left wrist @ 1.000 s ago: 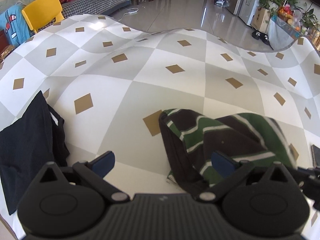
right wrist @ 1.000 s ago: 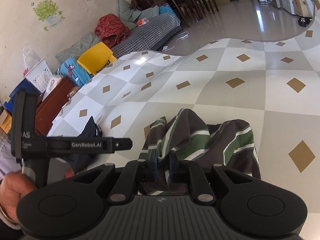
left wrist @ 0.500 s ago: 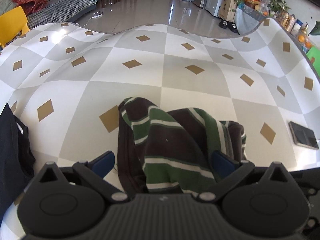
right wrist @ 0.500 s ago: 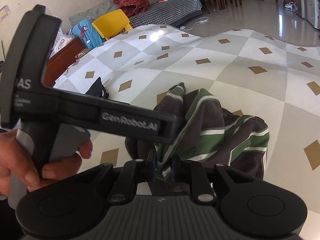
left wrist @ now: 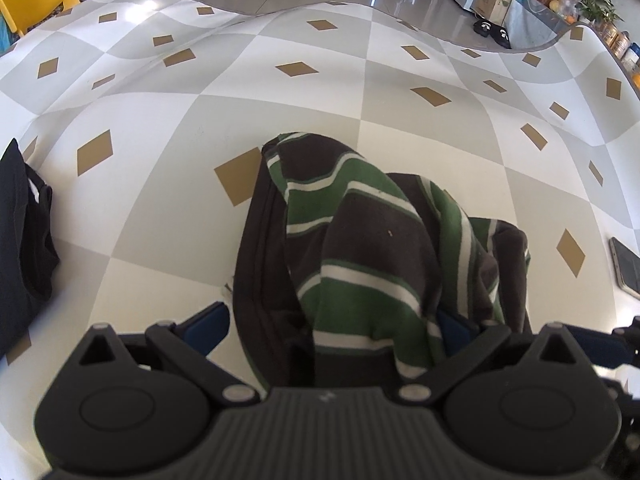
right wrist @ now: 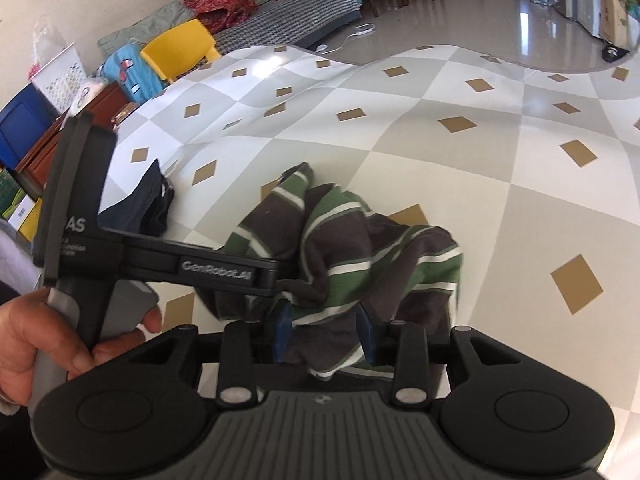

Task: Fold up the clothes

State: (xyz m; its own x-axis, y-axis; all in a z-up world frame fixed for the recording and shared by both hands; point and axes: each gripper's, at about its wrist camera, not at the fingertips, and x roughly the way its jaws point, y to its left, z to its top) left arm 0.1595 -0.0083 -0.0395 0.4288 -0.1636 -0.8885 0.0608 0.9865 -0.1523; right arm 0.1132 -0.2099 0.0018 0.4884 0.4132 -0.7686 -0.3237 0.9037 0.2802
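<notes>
Both tools straddle my striped shirt (left wrist: 360, 248): left tool (left wrist: 332, 328) spread wide, right tool (right wrist: 324, 330) partly parted, neither clamping. It lies bunched on the checkered desk (left wrist: 240, 80). Black garment (left wrist: 24, 240) sits left, phone (left wrist: 626, 268) right; my left hand (right wrist: 48, 344) blocks the right view.

My striped garment (left wrist: 360, 248) is dark brown with green and white bands. The tabletop (left wrist: 248, 92) shows grey-and-white checks with tan diamonds. My hand-held gripper pads (right wrist: 282, 330) are blue.
</notes>
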